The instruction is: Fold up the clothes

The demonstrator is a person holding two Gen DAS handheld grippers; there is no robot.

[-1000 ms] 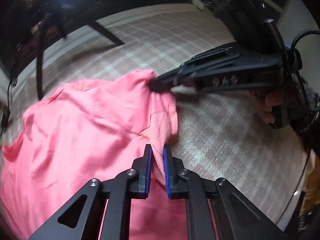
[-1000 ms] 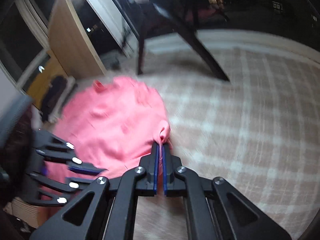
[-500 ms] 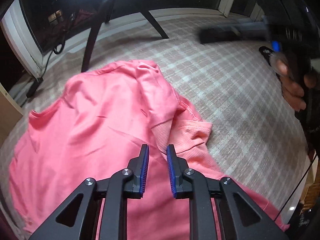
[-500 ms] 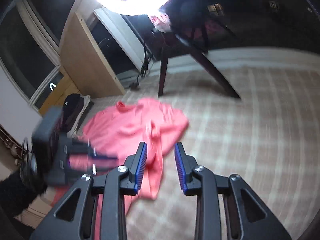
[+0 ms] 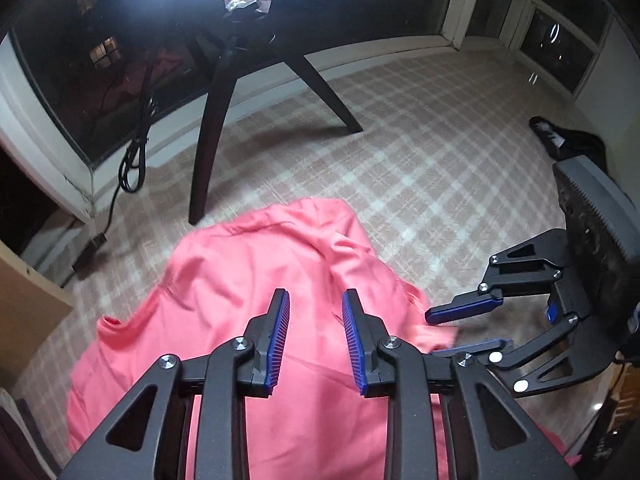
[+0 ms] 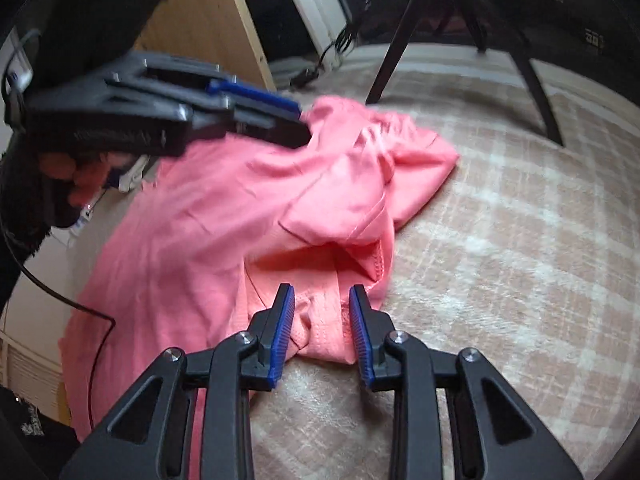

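A pink shirt (image 5: 248, 280) lies crumpled on a plaid-covered surface (image 5: 420, 152), with one side folded over on itself. My left gripper (image 5: 314, 304) hovers open above the shirt's middle, nothing between its blue pads. The right gripper (image 5: 444, 330) shows at the right of the left wrist view, open beside the shirt's edge. In the right wrist view the pink shirt (image 6: 224, 216) fills the centre, and my right gripper (image 6: 322, 300) stands open over its near hem with loose fabric lying between the fingers. The left gripper (image 6: 296, 120) hangs over the shirt's far side.
A dark table or stand with splayed legs (image 5: 208, 136) rises beyond the shirt, with a black cable (image 5: 134, 156) by the window sill. A wooden panel (image 6: 208, 24) stands at the left. A dark object (image 5: 568, 142) lies at the far right edge.
Both grippers were shut on the shirt's edge a second ago. They have let go and opened. The shirt now lies on the surface, and both grippers have pulled back above it.
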